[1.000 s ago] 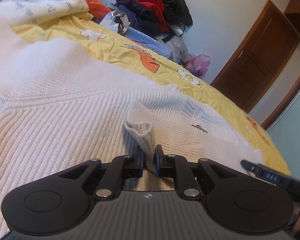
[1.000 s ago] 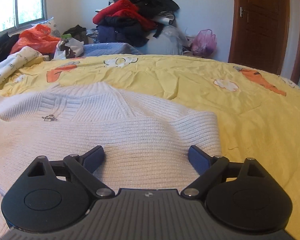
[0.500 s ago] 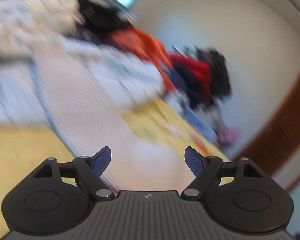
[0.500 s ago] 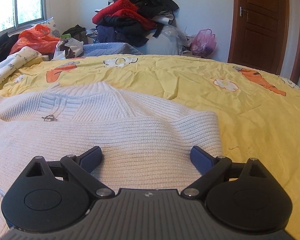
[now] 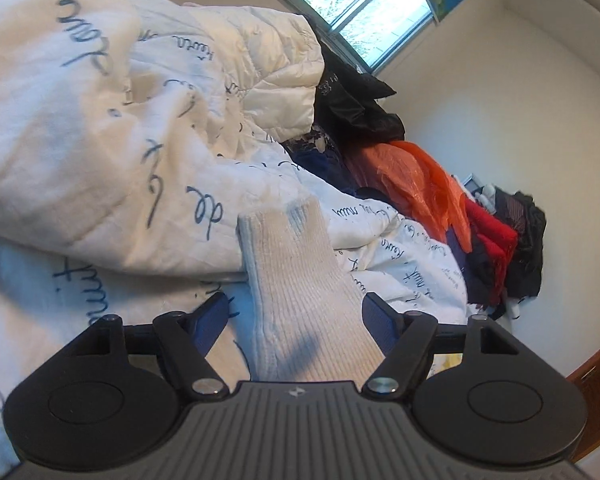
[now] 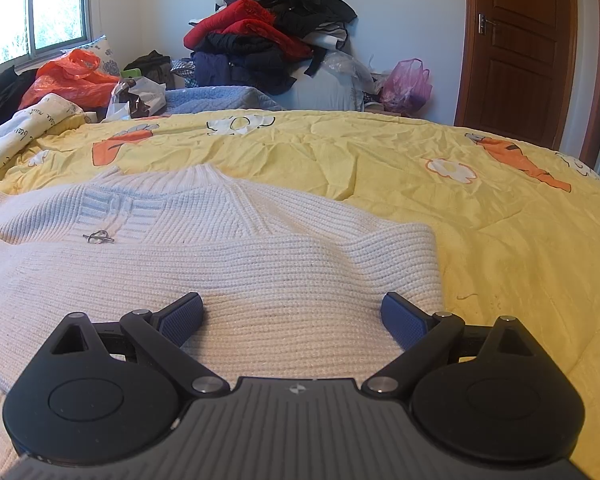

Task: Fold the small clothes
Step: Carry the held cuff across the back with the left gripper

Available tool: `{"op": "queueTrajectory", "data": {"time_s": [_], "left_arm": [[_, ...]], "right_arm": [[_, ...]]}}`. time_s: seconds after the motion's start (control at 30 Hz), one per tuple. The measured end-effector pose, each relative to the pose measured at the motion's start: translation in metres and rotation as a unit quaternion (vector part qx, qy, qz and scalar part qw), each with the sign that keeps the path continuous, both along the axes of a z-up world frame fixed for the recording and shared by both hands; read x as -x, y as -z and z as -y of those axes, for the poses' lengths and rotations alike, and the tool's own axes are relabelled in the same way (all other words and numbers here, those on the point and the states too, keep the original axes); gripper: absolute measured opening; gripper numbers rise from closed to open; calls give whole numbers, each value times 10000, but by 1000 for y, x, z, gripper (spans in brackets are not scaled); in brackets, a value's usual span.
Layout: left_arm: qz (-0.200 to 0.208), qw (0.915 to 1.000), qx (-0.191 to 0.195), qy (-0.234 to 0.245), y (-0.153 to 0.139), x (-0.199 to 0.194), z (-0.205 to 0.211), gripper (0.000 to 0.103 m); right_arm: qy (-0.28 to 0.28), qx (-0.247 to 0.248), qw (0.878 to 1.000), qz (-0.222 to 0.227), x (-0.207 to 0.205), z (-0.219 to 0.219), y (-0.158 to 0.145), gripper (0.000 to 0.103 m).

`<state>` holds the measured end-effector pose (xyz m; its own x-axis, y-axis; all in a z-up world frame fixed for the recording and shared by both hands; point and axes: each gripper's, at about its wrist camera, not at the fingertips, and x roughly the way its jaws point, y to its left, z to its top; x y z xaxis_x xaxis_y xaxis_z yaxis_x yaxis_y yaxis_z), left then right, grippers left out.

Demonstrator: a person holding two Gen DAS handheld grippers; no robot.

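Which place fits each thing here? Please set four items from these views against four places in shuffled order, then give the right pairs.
Things:
1. white knit sweater
2. sweater sleeve
3. pink plastic bag
4. orange plastic bag

Places:
A. by the wooden door
B. under the window, at the bed's far left
C. spread on the yellow bedsheet
D. between the open pads of the left gripper, laid toward the white quilt

Pairs: 1-C, 2-D, 3-A, 4-B
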<state>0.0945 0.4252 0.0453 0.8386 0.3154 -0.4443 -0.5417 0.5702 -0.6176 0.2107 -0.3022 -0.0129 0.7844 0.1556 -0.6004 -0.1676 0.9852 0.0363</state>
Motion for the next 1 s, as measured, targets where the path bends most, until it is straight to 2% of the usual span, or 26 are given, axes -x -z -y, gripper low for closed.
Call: {"op": "queueTrajectory", "data": {"time_s": [0.03, 0.07, 0.1, 0.13, 0.17, 0.27, 0.37, 0.43, 0.53, 0.67, 0.77, 0.83, 0.9, 1.0], "left_arm": [[-90, 9999, -126, 3, 0, -3, 0, 64], [-197, 9995, -228, 2, 0, -8, 0, 50], [-319, 9989, -343, 11, -1, -13, 1, 42], [-423, 9981, -454, 7, -1, -16, 2, 28], [-519, 9971, -557, -31, -2, -17, 3, 20], [-711, 9940, -823, -74, -6, -20, 8, 10], [-857, 9890, -1198, -154, -19, -22, 23, 8], [-753, 9869, -1418, -136, -34, -22, 41, 7], [-406, 9834, -1755, 206, -60, -24, 87, 7], [123, 9717, -2142, 985, -82, -33, 179, 7], [306, 9631, -2038, 1733, -76, -44, 247, 7], [274, 9533, -1996, 2251, -62, -52, 296, 7], [121, 9414, -2011, 2706, -43, -58, 342, 7], [-151, 9247, -1822, 3339, -11, -59, 392, 7]], "right_arm": [[1, -2, 10000, 0, 0, 0, 0, 96], [0, -4, 10000, 0, 0, 0, 0, 96], [-2, -4, 10000, 0, 0, 0, 0, 96], [0, -11, 10000, -1, 0, 0, 0, 96], [2, -16, 10000, 0, 0, 0, 0, 96], [5, -19, 10000, 1, 0, 0, 0, 96], [6, -26, 10000, 2, 0, 0, 0, 96], [6, -40, 10000, 4, 0, 0, -1, 96], [3, -66, 10000, 8, 0, 0, -1, 97], [1, -100, 9999, 14, 0, 1, 0, 97], [-4, -127, 9999, 16, 0, 2, 0, 97], [-2, -142, 9999, 17, 1, 1, 0, 97], [-4, -155, 9999, 17, 1, 2, 0, 97], [-6, -173, 9998, 17, 0, 2, -1, 97]]}}
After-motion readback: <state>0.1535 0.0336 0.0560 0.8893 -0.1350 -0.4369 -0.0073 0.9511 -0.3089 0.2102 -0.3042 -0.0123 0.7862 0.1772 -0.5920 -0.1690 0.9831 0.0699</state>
